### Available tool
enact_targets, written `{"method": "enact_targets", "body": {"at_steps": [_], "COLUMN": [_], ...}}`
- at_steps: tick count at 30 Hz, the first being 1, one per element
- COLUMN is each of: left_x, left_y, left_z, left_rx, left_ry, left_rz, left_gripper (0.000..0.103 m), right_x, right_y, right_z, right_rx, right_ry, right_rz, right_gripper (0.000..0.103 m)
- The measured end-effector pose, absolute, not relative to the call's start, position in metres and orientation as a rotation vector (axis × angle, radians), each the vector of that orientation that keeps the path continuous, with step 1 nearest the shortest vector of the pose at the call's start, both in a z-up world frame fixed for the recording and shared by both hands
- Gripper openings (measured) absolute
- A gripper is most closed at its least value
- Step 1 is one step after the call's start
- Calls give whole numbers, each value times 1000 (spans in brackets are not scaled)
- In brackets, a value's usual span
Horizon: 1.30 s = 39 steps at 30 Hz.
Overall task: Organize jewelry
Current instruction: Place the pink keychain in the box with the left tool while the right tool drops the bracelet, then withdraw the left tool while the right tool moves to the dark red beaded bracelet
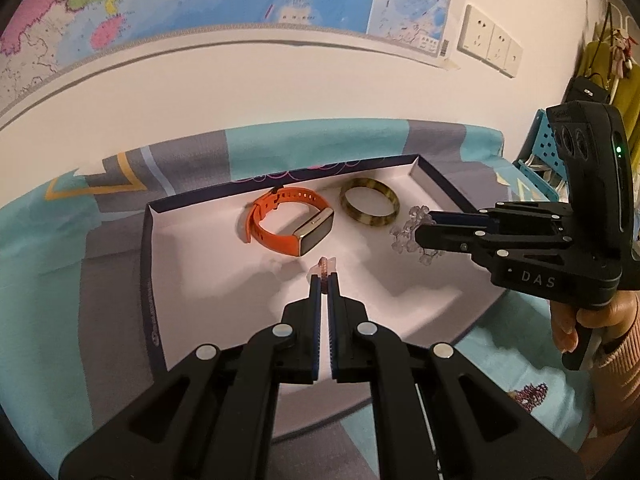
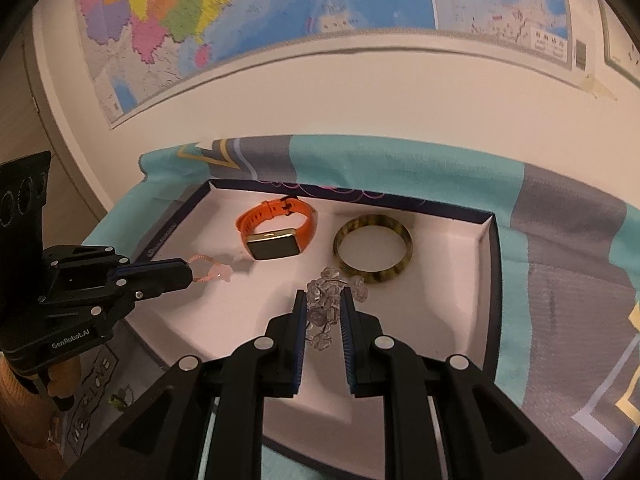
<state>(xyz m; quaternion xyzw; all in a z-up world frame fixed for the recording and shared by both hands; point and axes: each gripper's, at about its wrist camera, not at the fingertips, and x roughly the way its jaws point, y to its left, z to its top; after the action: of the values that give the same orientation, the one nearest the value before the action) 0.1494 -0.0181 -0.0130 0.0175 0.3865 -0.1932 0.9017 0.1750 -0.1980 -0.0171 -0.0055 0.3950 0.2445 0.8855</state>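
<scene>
A shallow white-lined box with a dark blue rim lies on a teal and grey cloth. In it rest an orange-strapped watch and a tortoiseshell bangle. My left gripper is shut on a thin pink cord bracelet, held just above the box's front left floor. My right gripper is shut on a clear crystal bead bracelet, which hangs between its fingers near the bangle.
The cloth covers the table up to a white wall with a map and sockets. A blue perforated basket stands at the far right. A small dark beaded piece lies on the cloth near a person's hand.
</scene>
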Motion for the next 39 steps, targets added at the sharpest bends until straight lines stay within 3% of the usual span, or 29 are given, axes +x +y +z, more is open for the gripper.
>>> {"method": "enact_targets", "body": {"at_steps": [22, 25, 29, 34, 39], "left_x": [173, 170, 164, 145, 121], "left_y": [-19, -19, -16, -10, -2], "left_z": [-35, -36, -30, -15, 0], "left_rx": [21, 27, 20, 45, 43], "left_ry": [891, 885, 865, 812, 760], "left_rz": [-350, -342, -340, -325, -320], "left_gripper": [4, 10, 16, 28, 30], "right_x": [195, 193, 187, 173, 149], "right_y": [-201, -204, -207, -211, -218], "right_z": [-36, -35, -31, -20, -5], "right_rx": [23, 25, 29, 29, 18], "right_ry": [887, 886, 875, 843, 797], "right_rz": [457, 448, 442, 452, 473], "right_gripper": [16, 18, 29, 32, 36]}}
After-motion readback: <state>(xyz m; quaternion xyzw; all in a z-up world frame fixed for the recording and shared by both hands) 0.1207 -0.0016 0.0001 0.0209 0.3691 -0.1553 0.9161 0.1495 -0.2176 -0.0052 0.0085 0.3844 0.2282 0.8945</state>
